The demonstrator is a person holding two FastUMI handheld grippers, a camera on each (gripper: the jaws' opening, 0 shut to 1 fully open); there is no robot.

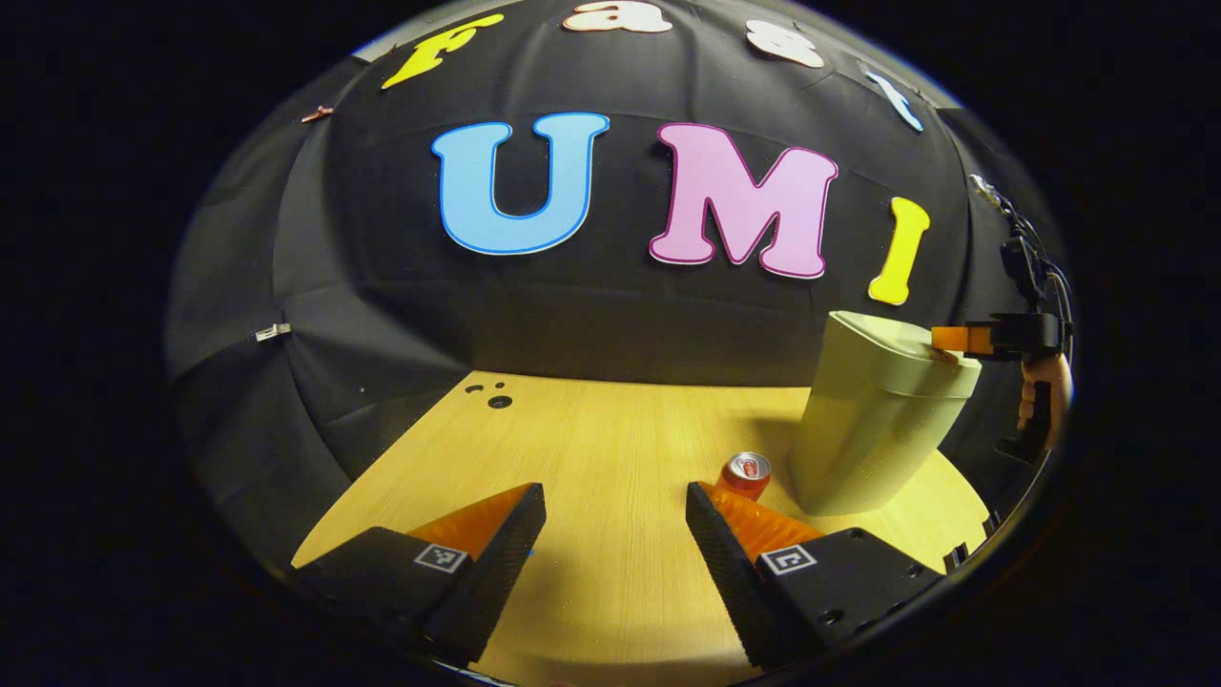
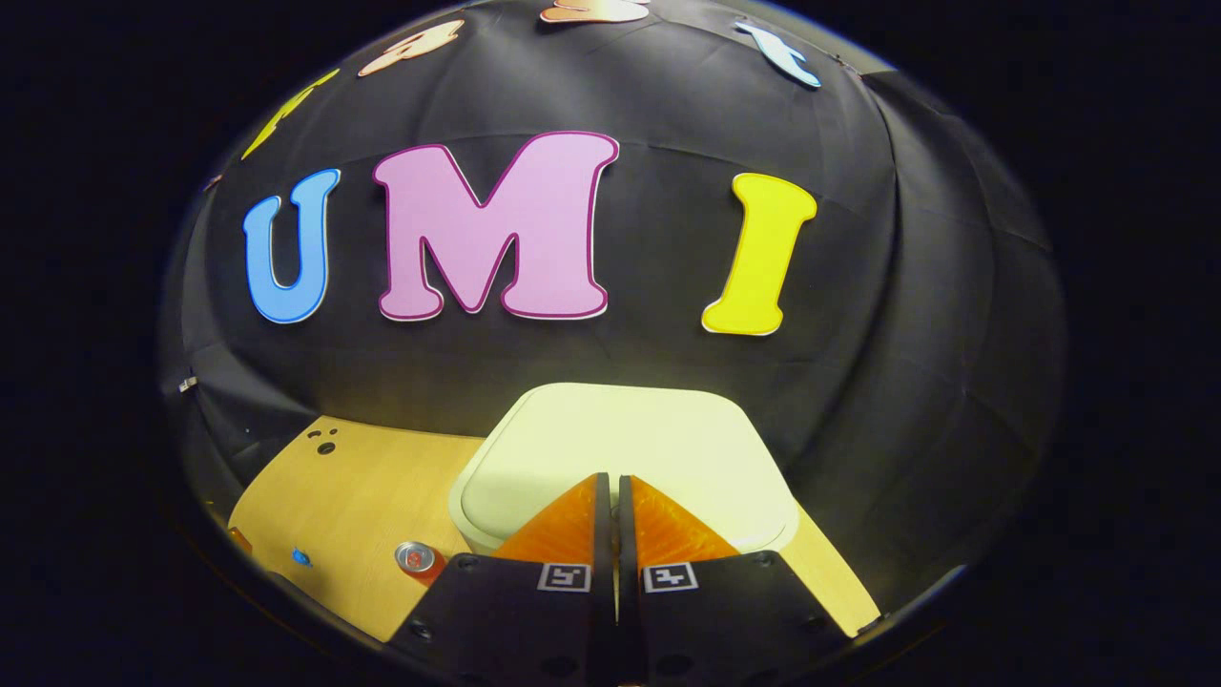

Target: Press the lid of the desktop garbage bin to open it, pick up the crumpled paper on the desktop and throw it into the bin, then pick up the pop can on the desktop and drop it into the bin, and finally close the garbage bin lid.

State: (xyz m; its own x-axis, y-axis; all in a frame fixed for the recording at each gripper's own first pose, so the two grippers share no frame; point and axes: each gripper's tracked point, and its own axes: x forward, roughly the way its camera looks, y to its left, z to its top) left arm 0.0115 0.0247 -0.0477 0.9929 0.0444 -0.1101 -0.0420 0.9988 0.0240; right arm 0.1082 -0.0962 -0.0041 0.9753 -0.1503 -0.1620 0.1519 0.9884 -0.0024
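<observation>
While the table (image 1: 610, 429) carries every item, its largest load is the bin (image 1: 873, 429), standing upright at 3 o'clock in the left gripper view, with its lid (image 2: 620, 448) closed. In the right gripper view the lid sits at 6 o'clock, directly ahead of the right tongs (image 2: 610, 491), whose fingers are pressed together with nothing between them; their tips rest at the lid's near edge. In the left gripper view those same tongs reach in from 3 o'clock, tips touching the lid's right edge, with a hand (image 1: 1045, 386) behind them. The left tongs (image 1: 615, 501) hover above the bare table at 6 o'clock, fingers wide apart and empty. The can (image 1: 746, 473) stands upright on the table just beside the bin's left foot, close past the left tongs' right fingertip. Three small dark holes (image 1: 491, 393) mark the table's far left corner.
</observation>
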